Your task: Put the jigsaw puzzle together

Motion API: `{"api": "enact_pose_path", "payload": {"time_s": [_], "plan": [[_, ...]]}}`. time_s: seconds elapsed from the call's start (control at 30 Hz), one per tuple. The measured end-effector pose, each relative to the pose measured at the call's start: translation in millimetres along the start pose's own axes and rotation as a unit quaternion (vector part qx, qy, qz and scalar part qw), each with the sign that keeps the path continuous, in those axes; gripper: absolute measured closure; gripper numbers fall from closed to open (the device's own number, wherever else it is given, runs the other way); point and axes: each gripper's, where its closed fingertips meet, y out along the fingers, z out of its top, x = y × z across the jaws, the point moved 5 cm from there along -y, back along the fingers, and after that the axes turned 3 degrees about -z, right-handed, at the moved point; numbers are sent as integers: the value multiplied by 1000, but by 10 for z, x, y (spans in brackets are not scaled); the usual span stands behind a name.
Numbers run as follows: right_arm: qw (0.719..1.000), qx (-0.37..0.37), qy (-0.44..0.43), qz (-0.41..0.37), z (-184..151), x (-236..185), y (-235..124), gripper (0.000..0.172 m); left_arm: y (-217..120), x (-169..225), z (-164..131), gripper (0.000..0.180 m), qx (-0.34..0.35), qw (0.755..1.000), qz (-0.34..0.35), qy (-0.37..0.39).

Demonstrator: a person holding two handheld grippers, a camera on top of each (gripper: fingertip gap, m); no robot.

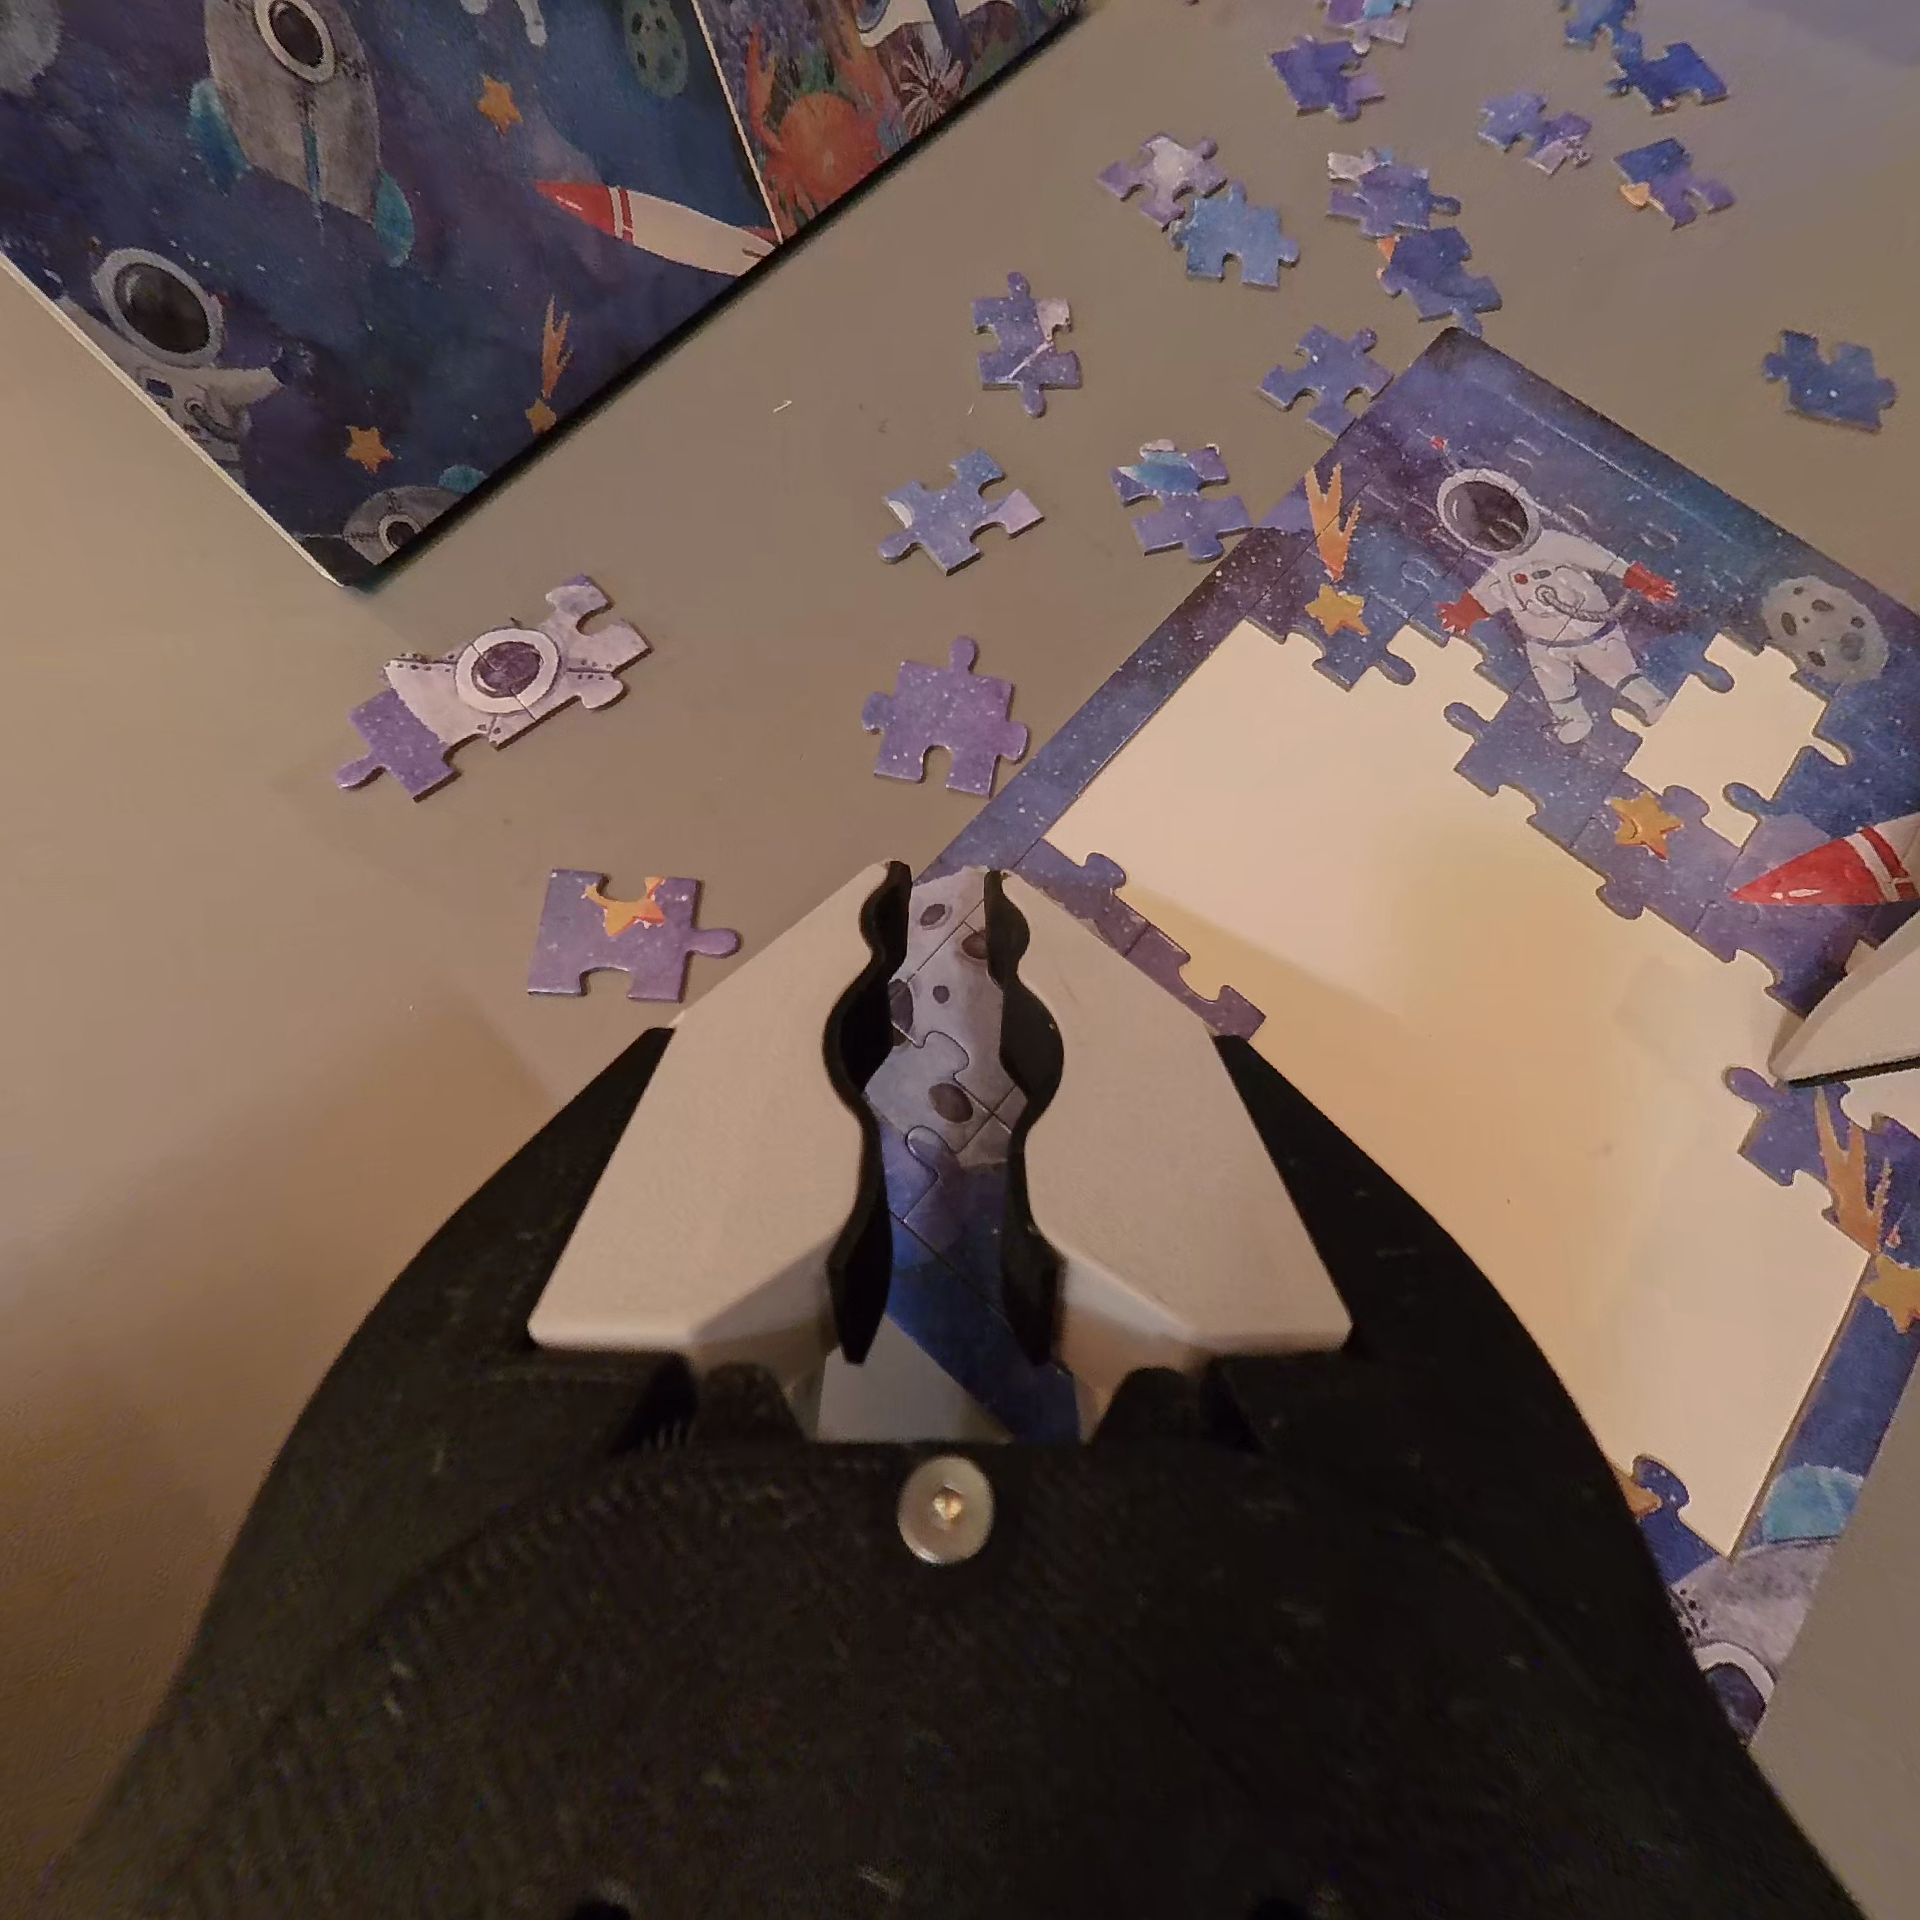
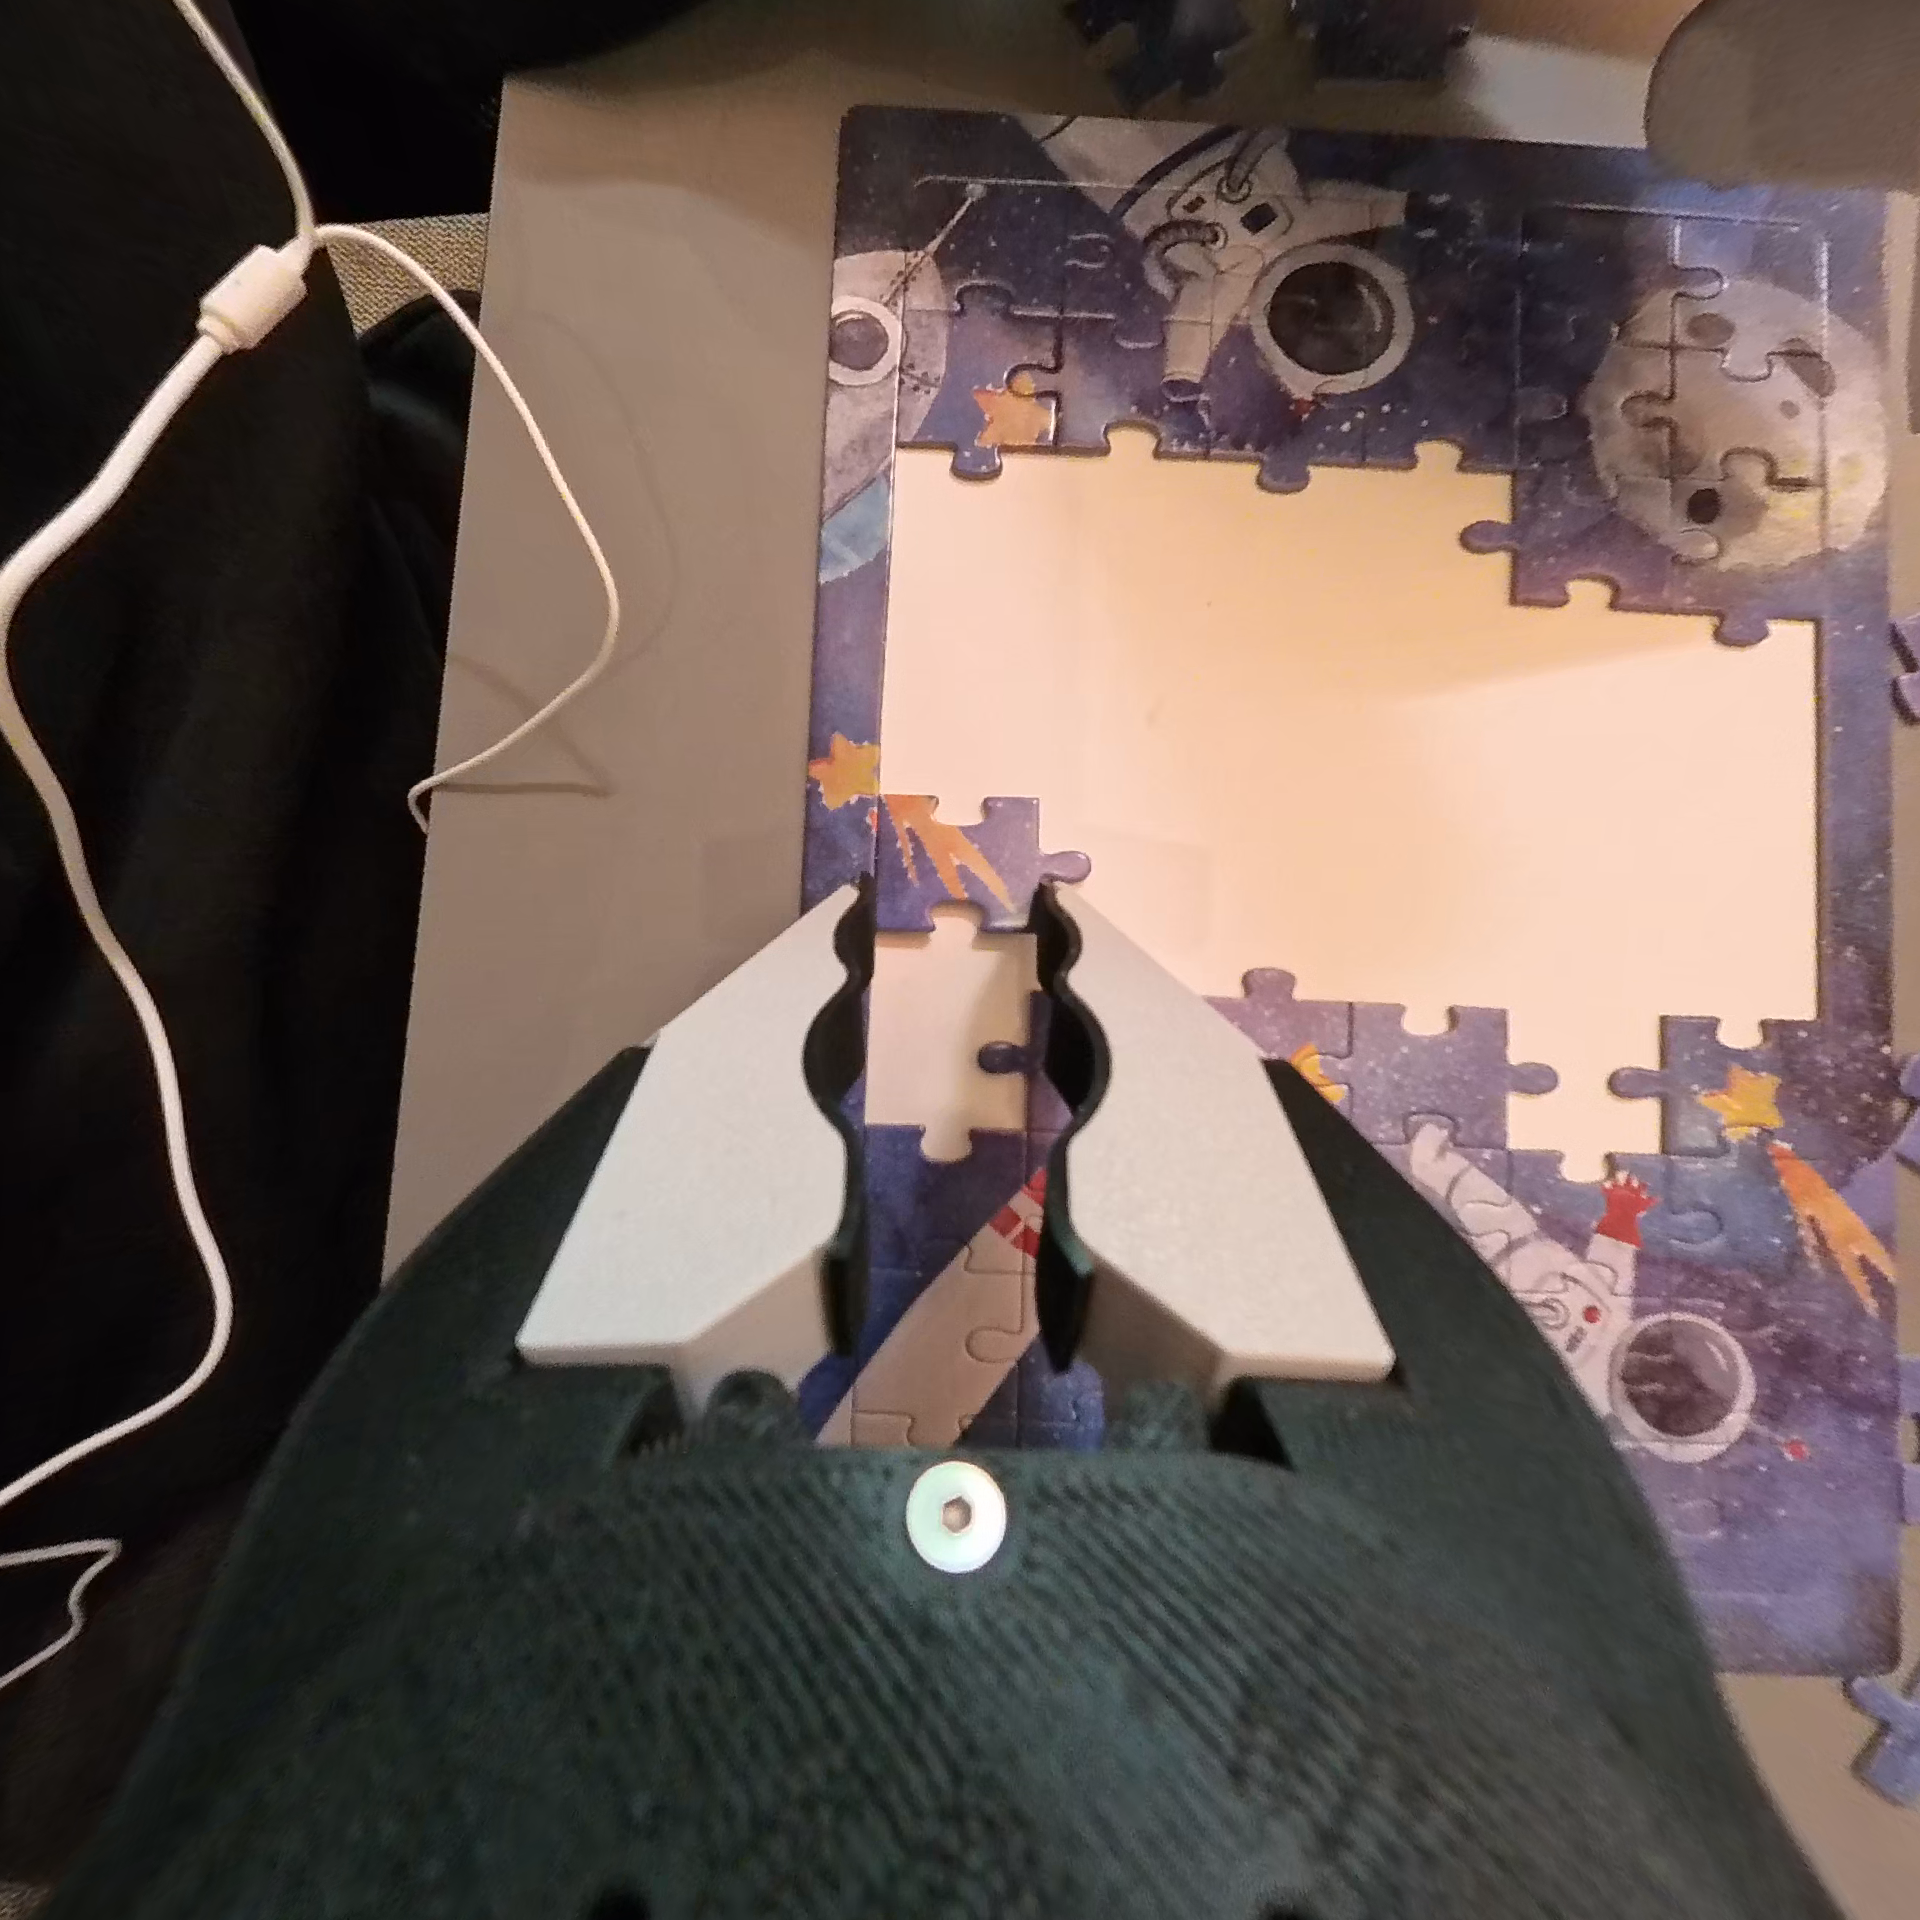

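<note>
A grey table (image 1: 260,1039) carries a large space-themed puzzle box (image 1: 364,260) at its far left and a partly filled jigsaw puzzle tray (image 2: 1351,727), whose cream middle is bare inside a rim of joined purple pieces, with loose puzzle pieces (image 1: 945,717) scattered between them. The left gripper (image 1: 948,883) hangs over the tray's moon corner, its jaws narrow with nothing between them. The right gripper (image 2: 953,894) sits low at the tray's opposite edge, jaws moderately apart around a comet-tail piece (image 2: 961,857) lying in the tray; whether the pads press it cannot be told.
</note>
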Motion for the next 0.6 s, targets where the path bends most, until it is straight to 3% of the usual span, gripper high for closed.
{"api": "enact_pose_path", "payload": {"time_s": [0.6], "plan": [[1000, -4, 3, -3, -22, 19, -23, 138, -8, 2, 10, 168, 4, 1000, -1, 0]]}}
